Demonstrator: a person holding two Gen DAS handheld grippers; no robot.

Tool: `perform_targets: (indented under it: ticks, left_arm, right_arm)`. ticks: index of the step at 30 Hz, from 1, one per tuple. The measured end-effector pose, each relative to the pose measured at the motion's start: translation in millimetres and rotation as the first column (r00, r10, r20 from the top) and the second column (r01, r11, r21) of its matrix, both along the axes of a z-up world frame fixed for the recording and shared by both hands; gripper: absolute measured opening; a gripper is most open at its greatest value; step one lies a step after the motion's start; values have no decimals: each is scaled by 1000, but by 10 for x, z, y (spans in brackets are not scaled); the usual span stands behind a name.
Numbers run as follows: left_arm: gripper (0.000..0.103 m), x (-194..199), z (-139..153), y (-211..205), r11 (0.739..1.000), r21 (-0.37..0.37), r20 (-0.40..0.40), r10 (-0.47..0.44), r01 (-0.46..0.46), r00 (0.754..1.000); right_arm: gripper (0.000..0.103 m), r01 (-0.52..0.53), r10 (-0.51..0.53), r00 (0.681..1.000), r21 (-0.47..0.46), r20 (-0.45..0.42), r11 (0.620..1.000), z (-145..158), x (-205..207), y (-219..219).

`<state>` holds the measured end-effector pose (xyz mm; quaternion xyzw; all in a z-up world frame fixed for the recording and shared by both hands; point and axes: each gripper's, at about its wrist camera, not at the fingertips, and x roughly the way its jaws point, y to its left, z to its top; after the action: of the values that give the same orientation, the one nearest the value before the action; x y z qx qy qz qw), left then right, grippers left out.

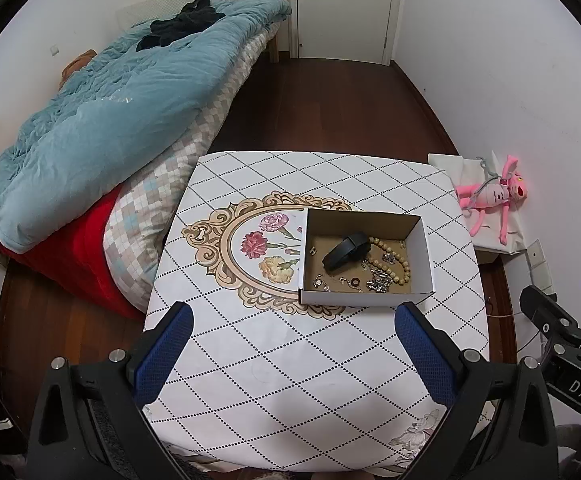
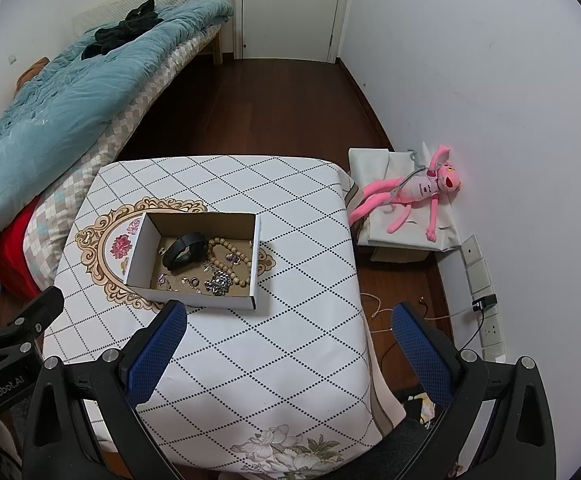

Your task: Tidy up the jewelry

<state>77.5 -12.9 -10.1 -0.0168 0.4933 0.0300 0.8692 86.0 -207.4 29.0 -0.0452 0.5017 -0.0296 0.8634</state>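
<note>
Jewelry lies all inside a small white cardboard box on the table: a black band, a string of beige beads and some silver pieces. Both the left gripper and the right gripper hang above the near part of the table with jaws spread wide, grasping nothing. On the right, well apart from the table, a pink plush toy lies beside the wall.

Left wrist view: high above the table's near edge, facing forward and down toward the door.
Right wrist view: same height and heading, set further right, past the table's right edge.
Shared field: table, cardboard box, bed, pink plush toy.
</note>
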Motion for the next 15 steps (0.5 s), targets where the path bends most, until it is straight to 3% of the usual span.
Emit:
perform_targets:
  ticks: [15]
  left_arm:
    - [103,8,40,-18,1000,7,3,-3,3,1000]
  right_arm:
    - [103,0,0,1000,0,-1,1000,3,13,-18]
